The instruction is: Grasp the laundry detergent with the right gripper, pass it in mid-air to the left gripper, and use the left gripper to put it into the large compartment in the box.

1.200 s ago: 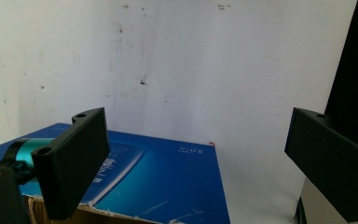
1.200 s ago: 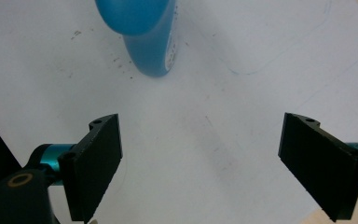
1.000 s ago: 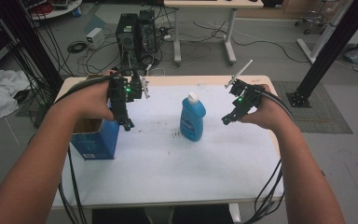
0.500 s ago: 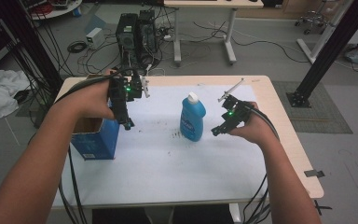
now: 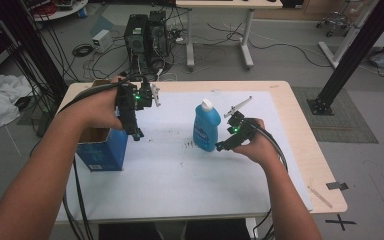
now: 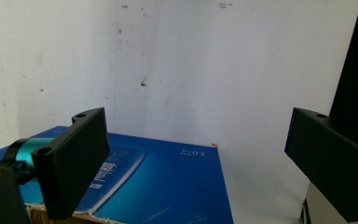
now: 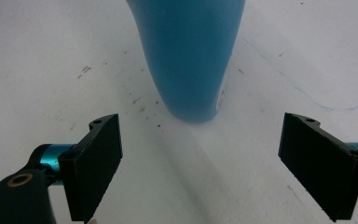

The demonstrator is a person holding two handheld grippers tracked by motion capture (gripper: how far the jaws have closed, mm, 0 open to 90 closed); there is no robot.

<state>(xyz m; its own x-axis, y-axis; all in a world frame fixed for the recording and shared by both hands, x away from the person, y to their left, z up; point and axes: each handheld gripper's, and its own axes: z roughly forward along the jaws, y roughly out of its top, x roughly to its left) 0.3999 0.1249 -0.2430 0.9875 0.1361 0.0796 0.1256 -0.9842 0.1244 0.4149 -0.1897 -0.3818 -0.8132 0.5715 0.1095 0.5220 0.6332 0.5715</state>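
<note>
A blue bottle [image 5: 206,127] with a white cap stands upright on the white sheet [image 5: 180,165] near the table's middle. My right gripper [image 5: 221,147] is open just to the bottle's right, low over the sheet; in the right gripper view the blue bottle [image 7: 189,56] stands a short way ahead of the wide-apart jaws, nothing between them. My left gripper [image 5: 138,134] hangs open beside an open blue cardboard box [image 5: 100,147] at the table's left. In the left gripper view the box [image 6: 168,182] lies below and between the spread jaws.
The sheet carries small dark specks [image 5: 187,145]. A thin stick [image 5: 320,196] lies near the table's right front corner. Beyond the far edge stand computer towers [image 5: 145,35] with cables on the floor, and a black post [image 5: 350,55] rises at the right.
My right gripper has moved left and down, from well right of the bottle to close beside its base. The left gripper and box have stayed put.
</note>
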